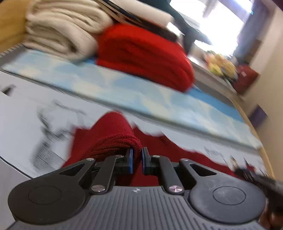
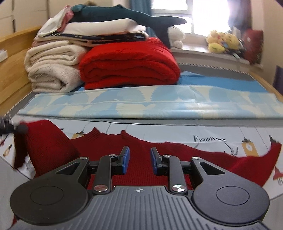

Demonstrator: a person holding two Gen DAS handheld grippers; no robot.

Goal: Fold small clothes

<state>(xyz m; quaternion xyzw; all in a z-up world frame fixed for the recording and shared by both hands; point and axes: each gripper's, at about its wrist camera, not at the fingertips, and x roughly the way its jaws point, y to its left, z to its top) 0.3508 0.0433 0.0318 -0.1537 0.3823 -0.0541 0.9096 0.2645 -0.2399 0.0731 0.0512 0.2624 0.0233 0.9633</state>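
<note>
Red sweater (image 2: 141, 155) | on printed bedsheet (image 2: 194, 131) | folded blankets (image 2: 127, 65) behind | bright window (image 2: 203, 16)

Bed front open; folded blankets (image 2: 127, 67) block rear-left.

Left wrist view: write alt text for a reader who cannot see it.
The left tongs are shut on a folded edge of a dark red knit garment, lifting it off a printed bedsheet. Behind lie a blue patterned mat, a folded red blanket and a cream blanket. The picture is motion-blurred.
</note>
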